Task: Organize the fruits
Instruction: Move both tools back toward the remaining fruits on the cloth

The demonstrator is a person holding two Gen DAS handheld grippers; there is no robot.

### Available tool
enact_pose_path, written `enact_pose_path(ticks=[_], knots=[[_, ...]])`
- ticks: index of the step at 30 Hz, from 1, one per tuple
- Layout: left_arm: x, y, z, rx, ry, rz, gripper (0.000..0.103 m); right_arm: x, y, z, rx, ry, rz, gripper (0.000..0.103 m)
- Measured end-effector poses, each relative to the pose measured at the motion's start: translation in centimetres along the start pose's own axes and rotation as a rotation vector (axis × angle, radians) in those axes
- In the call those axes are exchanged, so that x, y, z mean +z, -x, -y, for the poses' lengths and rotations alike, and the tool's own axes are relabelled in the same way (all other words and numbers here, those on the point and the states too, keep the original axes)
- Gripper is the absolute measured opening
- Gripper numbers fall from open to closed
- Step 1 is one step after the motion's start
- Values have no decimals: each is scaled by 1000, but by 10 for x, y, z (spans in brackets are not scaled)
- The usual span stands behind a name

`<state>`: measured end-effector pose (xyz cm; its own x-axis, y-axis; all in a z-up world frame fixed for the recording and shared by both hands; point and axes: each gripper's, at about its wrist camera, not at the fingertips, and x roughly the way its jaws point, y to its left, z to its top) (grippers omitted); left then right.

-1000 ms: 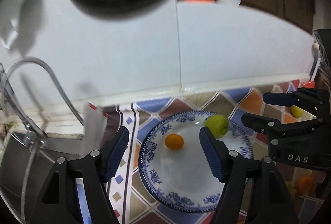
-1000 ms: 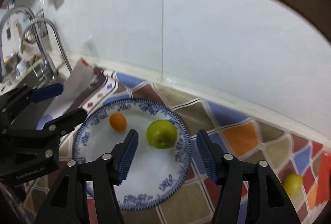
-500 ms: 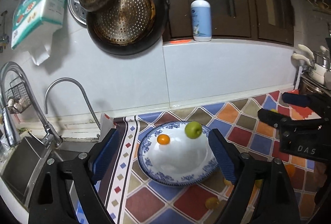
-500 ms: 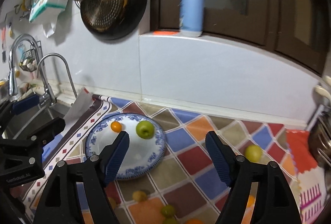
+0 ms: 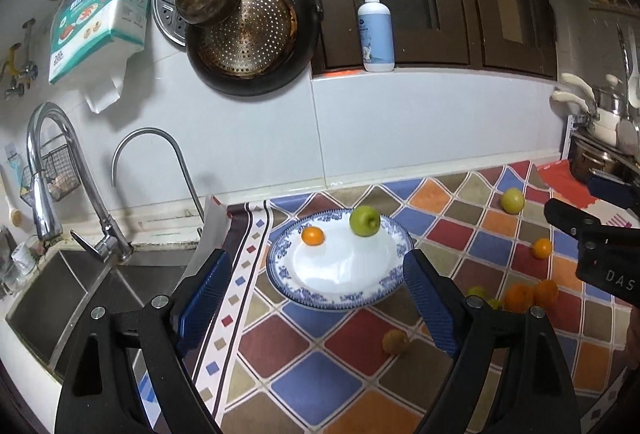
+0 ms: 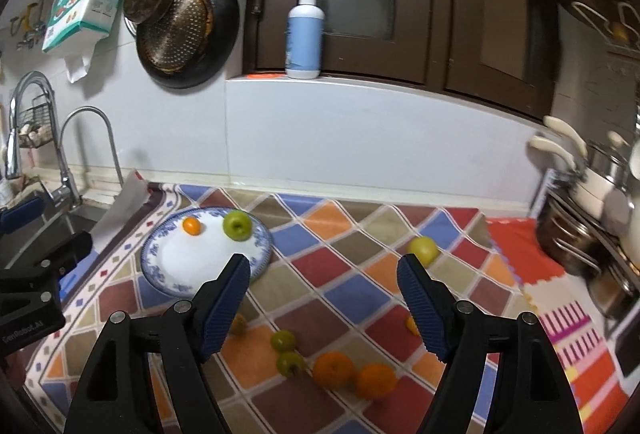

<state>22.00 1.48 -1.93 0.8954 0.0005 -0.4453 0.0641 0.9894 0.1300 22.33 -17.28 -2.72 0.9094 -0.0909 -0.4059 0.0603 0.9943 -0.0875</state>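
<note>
Both the left gripper and the right gripper are held spread wide with nothing between the fingers. Just below the right gripper's fingers, two oranges and two small green fruits are seen loose on the chequered cloth. Farther ahead of the left gripper, a glossy green apple and a small orange are seen on the blue-rimmed plate.

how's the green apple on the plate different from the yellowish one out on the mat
The green apple is a deeper green; the yellowish apple is paler, nearer yellow. The green apple sits on the blue-patterned plate next to a small orange; the yellowish apple lies alone on the checkered mat, far to the right. The green apple's stem dimple shows; the yellowish apple's does not. Both are round, similar in size, and ungripped.
</note>
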Motion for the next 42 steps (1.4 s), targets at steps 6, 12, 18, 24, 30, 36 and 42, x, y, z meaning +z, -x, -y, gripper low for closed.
enact_pose_path(ticks=[6, 12, 18, 24, 30, 36, 42], knots=[[-14, 4, 12, 10, -35, 6, 88, -22, 5, 9, -10, -21, -45, 76], [-30, 0, 25, 18, -77, -26, 88, -43, 1, 16, -11, -31, -105, 76], [-47, -9, 36, 11, -113, -77, 88, -62, -6, 18, -28, 1, -160, 76], [-59, -27, 45, 19, -123, -130, 88, -77, -19, 24, -63, 31, -211, 76], [-65, -46, 54, 10, -132, -170, 83, -93, -38, 34, -84, 13, -283, 70], [-69, -70, 60, -22, -147, -233, 70, -101, -61, 41, -72, -12, -336, 62], [-74, -89, 64, -61, -153, -291, 63, -103, -78, 40, -67, -6, -369, 58]])
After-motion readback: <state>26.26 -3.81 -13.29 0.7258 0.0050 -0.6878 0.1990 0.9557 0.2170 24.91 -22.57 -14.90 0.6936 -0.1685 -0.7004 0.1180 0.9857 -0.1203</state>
